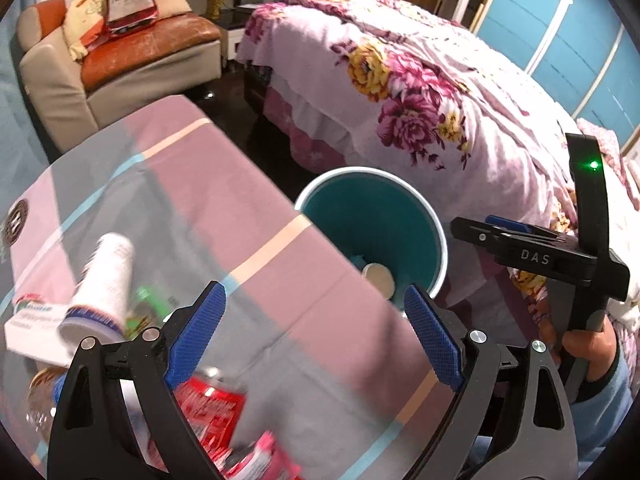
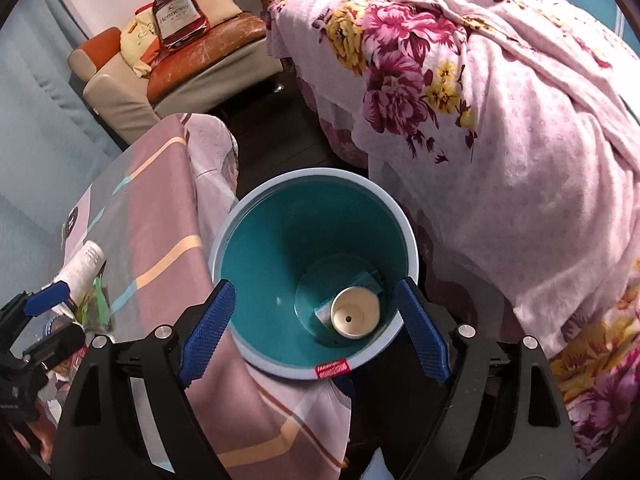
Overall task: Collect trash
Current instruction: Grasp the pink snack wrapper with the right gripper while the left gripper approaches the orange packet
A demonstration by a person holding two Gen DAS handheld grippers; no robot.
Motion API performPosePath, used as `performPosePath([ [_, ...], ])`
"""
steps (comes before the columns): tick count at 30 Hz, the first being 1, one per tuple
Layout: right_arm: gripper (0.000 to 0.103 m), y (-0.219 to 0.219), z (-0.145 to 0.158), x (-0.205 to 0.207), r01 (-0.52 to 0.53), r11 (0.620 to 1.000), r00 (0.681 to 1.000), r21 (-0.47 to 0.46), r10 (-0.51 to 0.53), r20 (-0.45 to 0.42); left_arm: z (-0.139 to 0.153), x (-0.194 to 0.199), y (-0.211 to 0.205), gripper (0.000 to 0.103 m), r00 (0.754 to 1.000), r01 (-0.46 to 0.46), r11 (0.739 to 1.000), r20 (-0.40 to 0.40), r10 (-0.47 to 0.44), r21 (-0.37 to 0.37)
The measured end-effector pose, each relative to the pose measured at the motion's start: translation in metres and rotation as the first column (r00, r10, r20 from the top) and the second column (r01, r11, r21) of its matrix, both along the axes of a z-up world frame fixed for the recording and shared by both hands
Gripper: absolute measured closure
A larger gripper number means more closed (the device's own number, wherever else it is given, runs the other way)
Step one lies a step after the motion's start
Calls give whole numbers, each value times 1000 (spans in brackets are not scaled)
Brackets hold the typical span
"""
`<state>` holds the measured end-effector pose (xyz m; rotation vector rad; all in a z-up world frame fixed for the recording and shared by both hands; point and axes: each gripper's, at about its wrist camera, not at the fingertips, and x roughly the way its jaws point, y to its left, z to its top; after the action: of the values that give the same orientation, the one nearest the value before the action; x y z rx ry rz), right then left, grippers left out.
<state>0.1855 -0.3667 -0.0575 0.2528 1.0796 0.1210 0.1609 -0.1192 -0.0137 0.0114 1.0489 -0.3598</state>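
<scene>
A teal bin (image 2: 260, 272) with a pale blue rim stands on the floor between the table and the bed. A paper cup (image 2: 356, 312) and a small blue-green packet lie at its bottom. My right gripper (image 2: 316, 328) hangs open right above the bin with nothing between its fingers. My left gripper (image 1: 316, 336) is open and empty over the glass-topped table (image 1: 240, 208). Below it lie a red can (image 1: 212, 404), a pink wrapper (image 1: 264, 460), a white cup (image 1: 106, 280), a white box (image 1: 32, 328) and a green wrapper (image 1: 152, 300). The bin (image 1: 360, 208) shows past the table edge.
A bed with a pink floral cover (image 2: 500, 140) stands close on the right of the bin. A beige and orange armchair (image 1: 120, 60) with a red bag is at the back left. Blue wardrobe doors (image 1: 560, 32) are behind the bed. Dark floor runs between table and bed.
</scene>
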Motion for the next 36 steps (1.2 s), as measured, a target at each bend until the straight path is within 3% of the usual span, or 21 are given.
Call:
performPosePath([
  [10,23,56,16,-42,-142,990,990,-6,142,-14,13,-54,63,12,995,-98,995,27,99,-26],
  [18,20,107,23,-72,-277,961,960,-5,277,-31,5,-97,102,12,987,-160,986,19,161,-53],
  [27,20,164,12,-96,-429,901,899,60,432,-66,-17,-142,148,12,971,-237,965,-13,237,-111],
  [36,20,215,-10,-103,-537,837,834,102,545,-83,-42,-156,165,11,966,-257,958,-57,252,-130],
])
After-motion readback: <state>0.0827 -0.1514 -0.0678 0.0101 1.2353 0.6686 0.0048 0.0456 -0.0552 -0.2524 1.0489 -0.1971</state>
